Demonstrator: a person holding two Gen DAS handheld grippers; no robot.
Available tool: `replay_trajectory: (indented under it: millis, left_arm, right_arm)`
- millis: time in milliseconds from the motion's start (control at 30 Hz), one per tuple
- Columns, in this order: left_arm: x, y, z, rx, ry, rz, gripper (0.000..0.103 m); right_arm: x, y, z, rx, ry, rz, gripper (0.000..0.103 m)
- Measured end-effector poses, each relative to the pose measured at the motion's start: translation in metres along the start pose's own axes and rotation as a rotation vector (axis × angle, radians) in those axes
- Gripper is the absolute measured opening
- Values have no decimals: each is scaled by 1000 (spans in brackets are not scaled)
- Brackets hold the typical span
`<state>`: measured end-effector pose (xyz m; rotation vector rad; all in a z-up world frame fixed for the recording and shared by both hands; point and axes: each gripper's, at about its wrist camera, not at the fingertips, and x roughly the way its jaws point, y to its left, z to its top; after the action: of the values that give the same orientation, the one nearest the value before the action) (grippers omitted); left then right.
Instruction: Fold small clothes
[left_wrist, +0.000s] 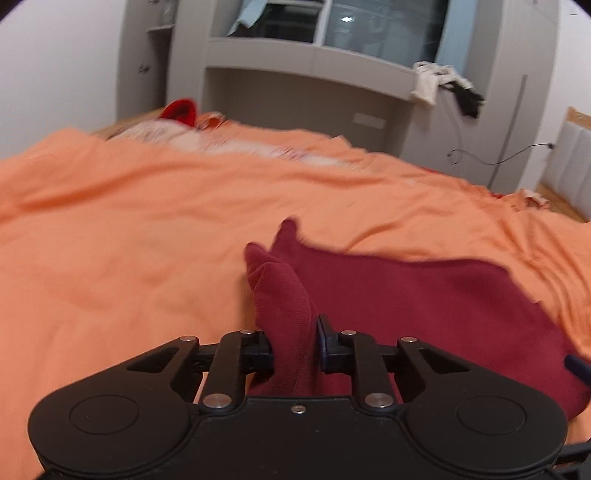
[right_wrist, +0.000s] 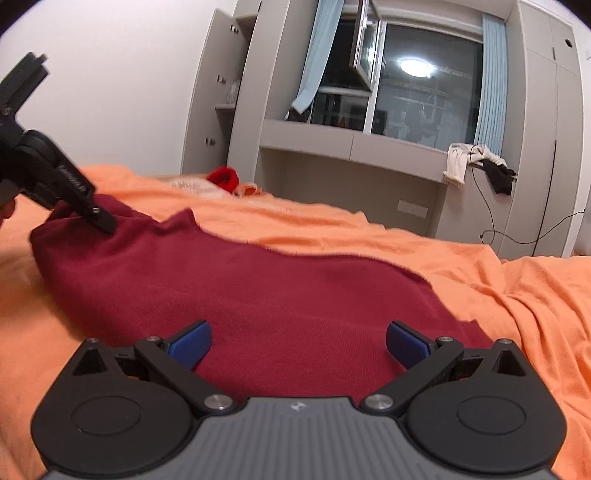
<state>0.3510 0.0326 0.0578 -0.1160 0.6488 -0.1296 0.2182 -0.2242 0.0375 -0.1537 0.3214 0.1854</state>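
**Dark red knit pinched at one end on the orange bed**

Where the dark red garment (right_wrist: 258, 295) lies across the orange bedsheet (left_wrist: 129, 229), its fabric reads as a fine ribbed knit, matte and soft, with a slightly fuzzy edge against the smoother, creased cotton of the sheet. It spreads as a broad, flattish band, one end drawn up into a narrow bunched fold. The left hand-held gripper (left_wrist: 295, 347) is clenched on that fold: the cloth stands up between its black jaws in a rounded, tongue-like ridge, and the right wrist view shows the same tool (black, angled downward) meeting the garment's raised far corner. The right hand-held gripper (right_wrist: 299, 343) is released, its blue pads (right_wrist: 192, 343) spread wide apart just above the near part of the garment, with nothing pressed between them.

At the far edge of the bed sits a bright red bundle (right_wrist: 223, 177) beside pale, fluffy fabric. Beyond it stand grey cabinets (right_wrist: 306, 136), a window with light blue curtains (right_wrist: 489, 81), and a white and a black cloth (right_wrist: 476, 162) draped over a ledge
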Motion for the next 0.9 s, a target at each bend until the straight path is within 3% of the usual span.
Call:
replay_trajectory:
  millis: [133,233,433,567,667,800,900]
  left_arm:
    - [-9,-43,30,51,-30,-89,20]
    - [-11,-91,40,146,-36,-146,20]
    - [13,-186,17,367,59,-222,19]
    - [31,-206,-7,386,127,-259,16]
    - [35,-199,-20,395,135,-260,17]
    - [27,-192,-20,363,108,-296,28]
    - [16,-189,-15,313,93,-346,51]
  right_arm:
    - [-14,-13,5,-7,-42,-20,103]
    - [-19,-25,5,-4,-36,-56,103]
    - [-26,-52,-3,32,-13,-111,103]
    - [-29,-66,-13,52,11,-125,103]
    - [-35,-74,-21,57,17,-116,103]
    - [-38,-79,-28,70,24,-104,103]
    - [-38,-81,-28,85,29,-99,103]
